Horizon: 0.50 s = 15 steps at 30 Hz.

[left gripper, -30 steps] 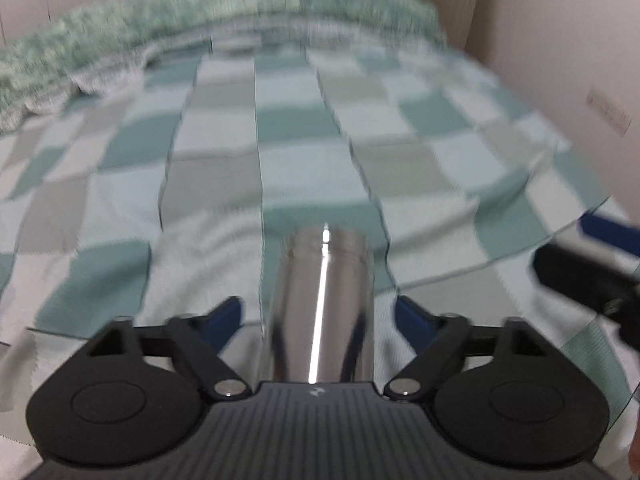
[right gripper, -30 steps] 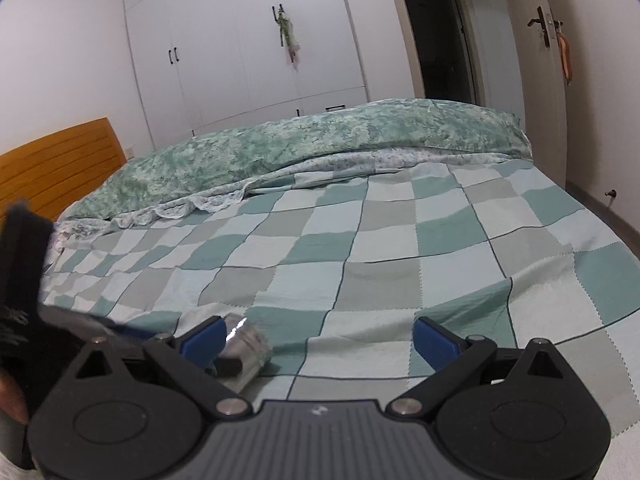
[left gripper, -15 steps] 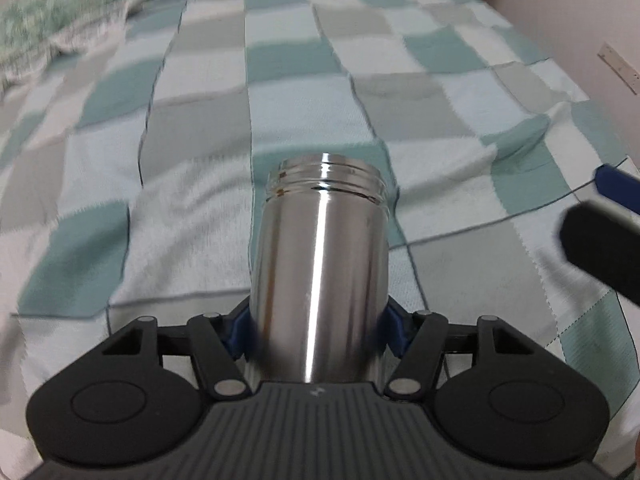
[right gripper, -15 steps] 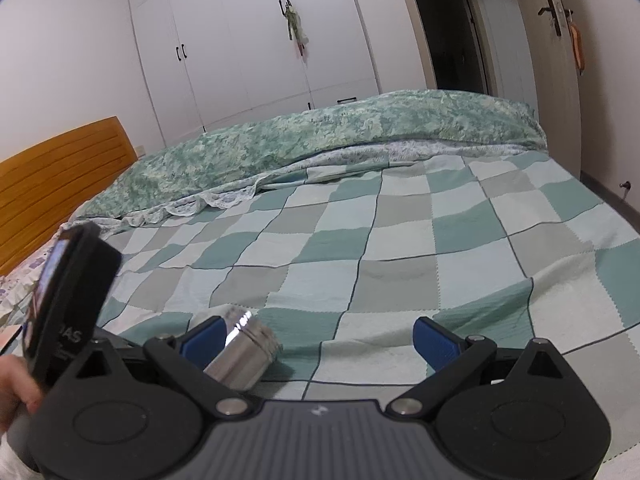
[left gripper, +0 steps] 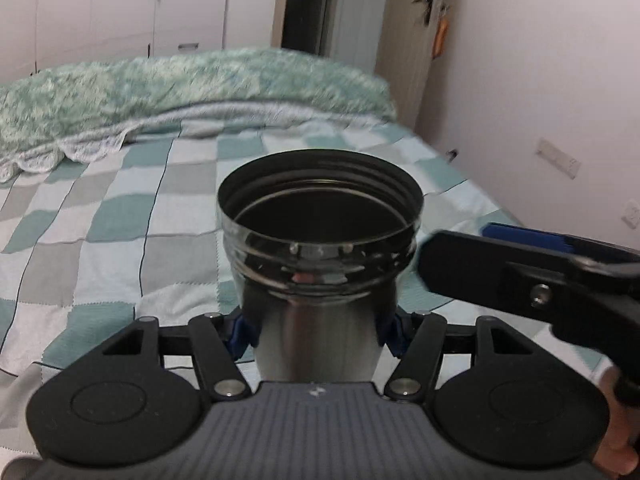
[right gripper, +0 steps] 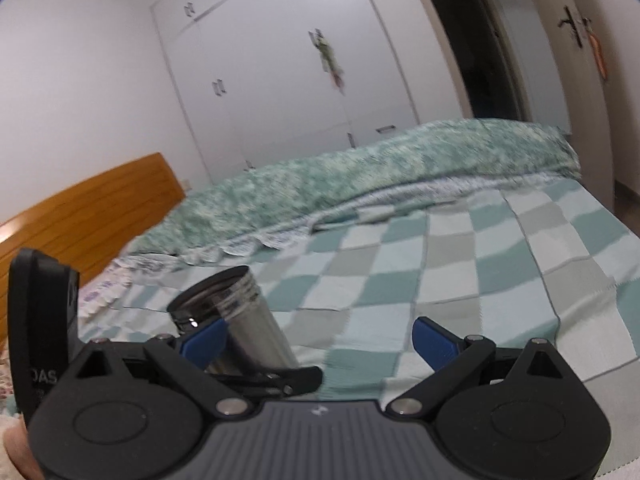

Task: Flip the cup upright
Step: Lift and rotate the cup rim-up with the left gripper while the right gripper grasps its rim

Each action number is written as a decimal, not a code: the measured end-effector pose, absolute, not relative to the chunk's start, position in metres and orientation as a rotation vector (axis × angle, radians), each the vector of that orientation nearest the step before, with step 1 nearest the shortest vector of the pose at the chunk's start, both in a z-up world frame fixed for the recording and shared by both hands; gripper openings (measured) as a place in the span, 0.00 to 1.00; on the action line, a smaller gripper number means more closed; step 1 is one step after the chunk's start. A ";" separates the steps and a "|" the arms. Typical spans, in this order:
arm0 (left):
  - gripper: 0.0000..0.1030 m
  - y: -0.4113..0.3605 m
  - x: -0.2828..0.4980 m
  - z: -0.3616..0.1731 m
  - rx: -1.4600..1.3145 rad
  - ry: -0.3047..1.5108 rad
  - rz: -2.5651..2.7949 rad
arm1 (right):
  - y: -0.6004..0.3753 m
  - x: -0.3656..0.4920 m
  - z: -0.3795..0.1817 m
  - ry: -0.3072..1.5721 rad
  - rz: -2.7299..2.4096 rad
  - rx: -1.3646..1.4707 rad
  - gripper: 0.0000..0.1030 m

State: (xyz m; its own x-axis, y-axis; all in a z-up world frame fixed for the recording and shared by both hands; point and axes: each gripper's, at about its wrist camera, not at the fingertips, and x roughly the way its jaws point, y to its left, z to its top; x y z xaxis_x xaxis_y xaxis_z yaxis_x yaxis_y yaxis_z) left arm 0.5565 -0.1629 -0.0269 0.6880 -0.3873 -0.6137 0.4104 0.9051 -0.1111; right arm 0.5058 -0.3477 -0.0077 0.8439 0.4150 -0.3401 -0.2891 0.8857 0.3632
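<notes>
The left gripper (left gripper: 318, 330) squeezes the shiny metal cup (left gripper: 318, 264) between its two blue pads (left gripper: 240, 330), low on the cup's sides; the cup is held up in the air over the bed, and its open mouth points away from the gripper and a bit up, so the dark inside shows; from the right wrist view the cup (right gripper: 236, 320) leans over to one side, not straight up, with its mouth toward the wooden headboard (right gripper: 84, 216); the right gripper (right gripper: 318, 338) has its blue pads (right gripper: 434, 340) spread wide apart and holds nothing; it hangs just beside the cup, and in the left wrist view one of its black arms (left gripper: 532, 280) comes very near the cup's rim; I cannot tell if they touch; under it all lies the checked blanket (left gripper: 120, 216) in green, grey and white squares; a fluffy green quilt (left gripper: 180, 88) lies bunched up at the far side of the bed; white wardrobe doors (right gripper: 280, 80) stand behind it.
</notes>
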 end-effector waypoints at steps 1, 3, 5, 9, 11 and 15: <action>0.61 -0.161 0.550 -0.022 0.033 0.669 -0.456 | -0.345 0.500 -0.001 0.418 0.403 0.309 0.97; 0.61 -0.158 0.539 -0.015 0.030 0.659 -0.479 | -0.339 0.490 0.011 0.410 0.445 0.300 0.96; 0.61 -0.154 0.528 -0.009 0.032 0.657 -0.513 | -0.330 0.479 0.023 0.403 0.501 0.279 0.96; 0.61 -0.143 0.498 0.001 0.025 0.623 -0.603 | -0.315 0.468 0.038 0.436 0.600 0.276 0.91; 0.61 -0.139 0.482 0.005 0.038 0.603 -0.635 | -0.307 0.466 0.041 0.476 0.673 0.299 0.79; 0.61 -0.124 0.463 0.005 0.028 0.617 -0.648 | -0.288 0.456 0.046 0.503 0.725 0.301 0.70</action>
